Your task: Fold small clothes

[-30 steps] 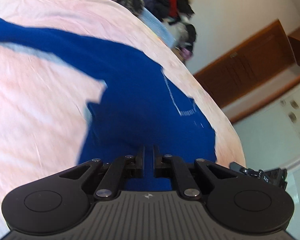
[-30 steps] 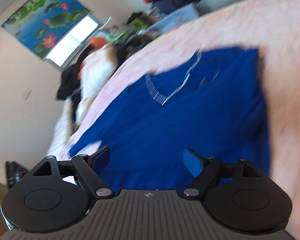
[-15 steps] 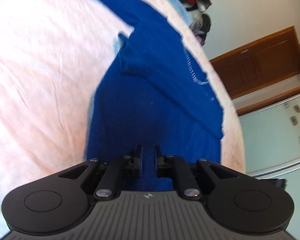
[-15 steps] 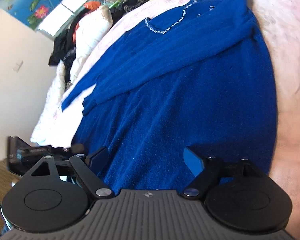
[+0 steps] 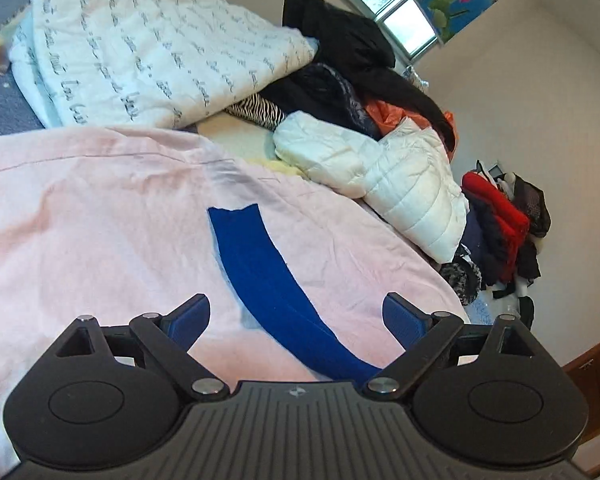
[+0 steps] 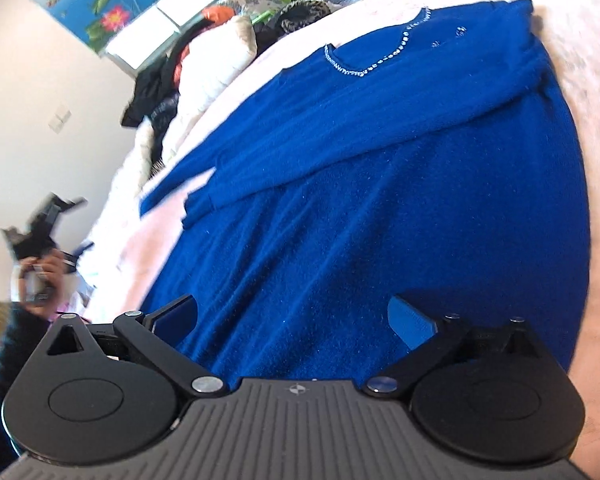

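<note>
A royal-blue sweater (image 6: 380, 200) lies flat on the pink bedsheet (image 5: 100, 220), its sparkly neckline (image 6: 364, 70) at the far end. One sleeve (image 6: 340, 148) is folded across the chest. The other sleeve (image 5: 256, 264) stretches out over the sheet. My left gripper (image 5: 294, 306) hovers over that sleeve, its jaws opening wide, and the sleeve runs between them untouched. My right gripper (image 6: 293, 306) hangs above the sweater's lower body, its jaws also opening and pressing on nothing. In the right wrist view a person's hand (image 6: 40, 272) holds the blurred left gripper at the far left.
A white quilt with script print (image 5: 160, 52) and a white puffer jacket (image 5: 400, 184) lie beyond the pink sheet. Dark garments (image 5: 348, 52) and a red-and-black clothes pile (image 5: 500, 224) crowd the bed's far side. A window (image 5: 392, 0) sits in the wall.
The left gripper, shut over the sweater's body before, has opened wide and swung over to the outstretched sleeve. The right gripper has opened a little wider and stays over the lower body.
</note>
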